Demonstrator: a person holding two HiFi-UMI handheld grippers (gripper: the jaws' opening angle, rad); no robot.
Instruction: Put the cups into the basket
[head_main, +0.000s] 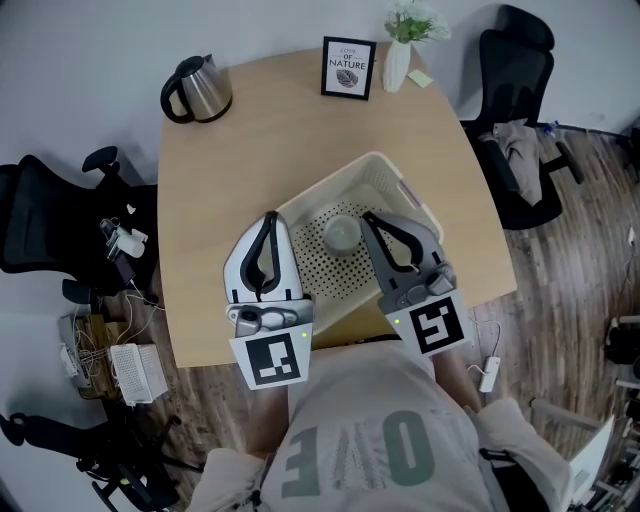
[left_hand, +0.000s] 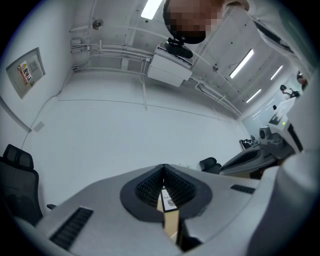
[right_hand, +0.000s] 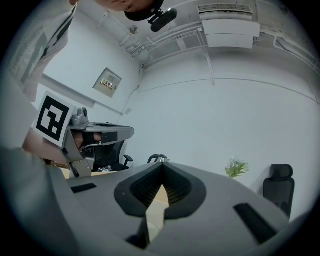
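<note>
As cup (head_main: 342, 233) sits in basket (head_main: 388, 183), left hand-held gripper (head_main: 268, 217), right hand-held gripper (head_main: 369, 217) flank it, both closed, empty

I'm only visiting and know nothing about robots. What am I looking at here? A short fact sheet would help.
Surface: wooden table
Basket: white, perforated, near the person
Cup: one cup inside the basket; no other seen
Left gripper: jaws together, holding nothing, by the basket's left edge
Right gripper: jaws together, holding nothing, over the basket's right side
Far end of table: kettle, framed picture, vase
</note>
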